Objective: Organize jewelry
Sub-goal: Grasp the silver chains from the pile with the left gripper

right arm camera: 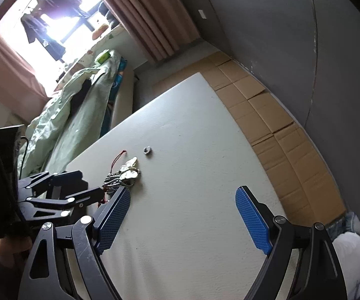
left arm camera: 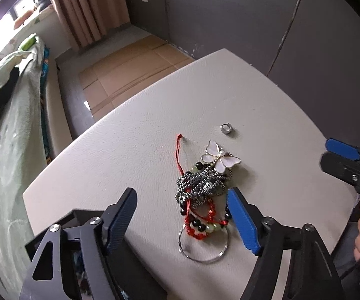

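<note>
Hovering over the pale surface (left arm camera: 130, 150), the left gripper (left arm camera: 180, 205) has its jaws spread wide and empty, the tangled jewelry pile (left arm camera: 201, 190) sitting between them in the lower middle of the left wrist view; the pile is a knot of dark metallic chain (left arm camera: 197, 187), red cord (left arm camera: 180, 155), green and black beads (left arm camera: 205, 226) and a thin wire hoop (left arm camera: 205, 247), with a white butterfly pendant (left arm camera: 218, 158) at its upper end; a small silver ring (left arm camera: 226, 128) lies apart, just above and to the right of the butterfly; the right gripper (right arm camera: 182, 205), seen in its own view, is likewise spread and holds nothing, over bare surface right of the pile; the step in hand looks like the very start of sorting, an approach to the heap with nothing yet separated; the next move probably calls for lowering the left jaws onto one strand and closing on it alone, while the right gripper pins or draws off another piece; the cord and chain look interlocked, so a blunt pull would likely drag the whole knot.
</note>
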{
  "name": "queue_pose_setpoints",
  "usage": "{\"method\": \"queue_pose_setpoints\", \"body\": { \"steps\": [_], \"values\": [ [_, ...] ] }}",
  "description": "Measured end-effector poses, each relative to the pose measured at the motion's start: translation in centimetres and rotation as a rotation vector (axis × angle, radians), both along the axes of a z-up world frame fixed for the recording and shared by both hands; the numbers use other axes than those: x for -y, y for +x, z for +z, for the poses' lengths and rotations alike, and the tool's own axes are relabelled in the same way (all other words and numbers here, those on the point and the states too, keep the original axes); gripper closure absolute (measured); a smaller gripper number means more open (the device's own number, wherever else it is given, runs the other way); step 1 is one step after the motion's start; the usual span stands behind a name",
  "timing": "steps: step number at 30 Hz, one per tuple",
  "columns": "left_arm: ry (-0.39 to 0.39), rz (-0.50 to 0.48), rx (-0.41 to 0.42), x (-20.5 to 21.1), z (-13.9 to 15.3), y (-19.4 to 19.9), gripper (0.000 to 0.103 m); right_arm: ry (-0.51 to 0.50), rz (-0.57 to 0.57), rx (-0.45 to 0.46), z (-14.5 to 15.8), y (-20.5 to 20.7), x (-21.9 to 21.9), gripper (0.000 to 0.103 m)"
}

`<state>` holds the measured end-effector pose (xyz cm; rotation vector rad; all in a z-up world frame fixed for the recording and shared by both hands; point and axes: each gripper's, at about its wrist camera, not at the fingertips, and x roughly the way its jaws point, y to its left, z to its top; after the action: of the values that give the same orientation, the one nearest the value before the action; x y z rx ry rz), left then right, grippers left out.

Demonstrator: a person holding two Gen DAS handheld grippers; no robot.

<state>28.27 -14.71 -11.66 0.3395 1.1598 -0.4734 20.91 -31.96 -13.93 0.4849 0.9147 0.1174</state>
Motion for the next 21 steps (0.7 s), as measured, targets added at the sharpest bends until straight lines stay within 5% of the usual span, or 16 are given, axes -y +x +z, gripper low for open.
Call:
{"method": "queue_pose_setpoints", "body": {
  "steps": [6,8,14,21],
  "values": [
    [-0.02,-0.017,-0.052,0.4,-1.2,1.0,0.045,0.032,0.006,-0.012,-0.3,-0.1,0.6,0.017],
    [-0.035,-0.01,-0.083,0.4,-1.7,1.3,0.064,0.045,0.015,-0.015,-0.5,0.0,0.5,0.017],
    [-0.089,0.006,-0.057,-0.1,-0.1,1.1,0.096,0.053,0.039,-0.03,-0.8,0.2,0.2,0.017],
    [-0.134,0.028,-0.045,-1.1,1.3,0.7,0.098,0.057,0.054,-0.046,-1.1,0.6,-0.1,0.017]
  ]
}}
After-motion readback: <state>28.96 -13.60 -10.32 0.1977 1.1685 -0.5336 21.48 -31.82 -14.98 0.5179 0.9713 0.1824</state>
